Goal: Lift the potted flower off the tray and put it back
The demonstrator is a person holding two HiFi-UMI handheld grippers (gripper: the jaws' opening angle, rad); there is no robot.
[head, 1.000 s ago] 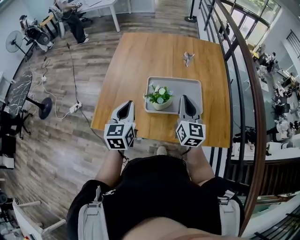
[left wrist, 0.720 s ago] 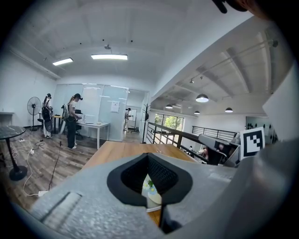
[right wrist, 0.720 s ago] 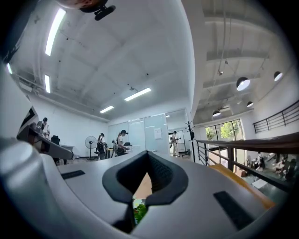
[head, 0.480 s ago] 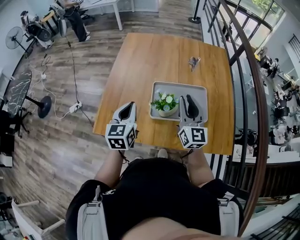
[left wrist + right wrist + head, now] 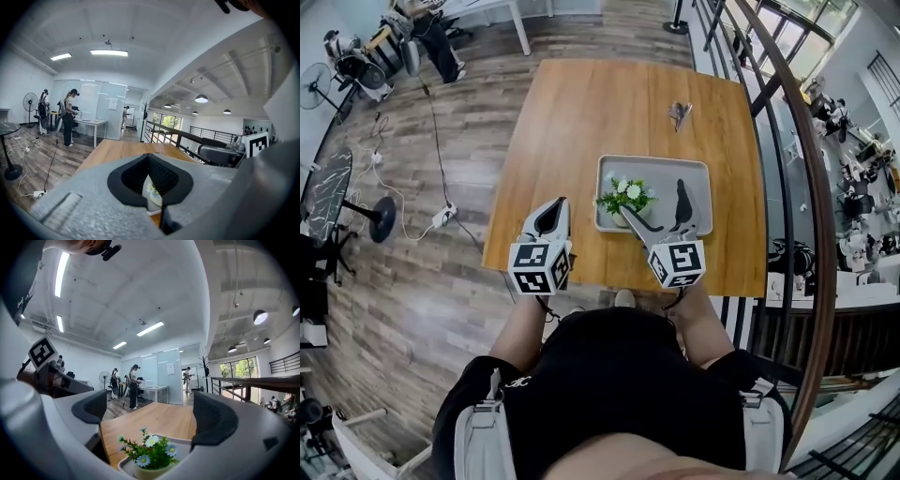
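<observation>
A small potted flower (image 5: pixel 625 199) with white and blue blossoms stands in the left part of a grey tray (image 5: pixel 698 178) on the wooden table (image 5: pixel 581 122). My right gripper (image 5: pixel 656 212) hovers over the tray's near edge, and its jaws have just been opening. They now stand wide apart, the left one beside the pot and touching nothing. In the right gripper view the flower (image 5: pixel 148 453) sits low between the pads (image 5: pixel 212 419), a little ahead of them. My left gripper (image 5: pixel 549 218) stays shut and empty near the table's front edge, left of the tray. Through its tips (image 5: pixel 149 159) I glimpse the pot (image 5: pixel 153 192).
A small metal object (image 5: pixel 679 113) lies on the table beyond the tray. A dark railing (image 5: pixel 787 169) runs close along the table's right side. People stand at a white desk (image 5: pixel 441 28) far off at the left. Cables and fans (image 5: pixel 313 81) are on the wooden floor.
My right gripper has moved forward over the tray's near edge, and its jaws went from shut to wide open. The left gripper stayed shut, left of the tray.
</observation>
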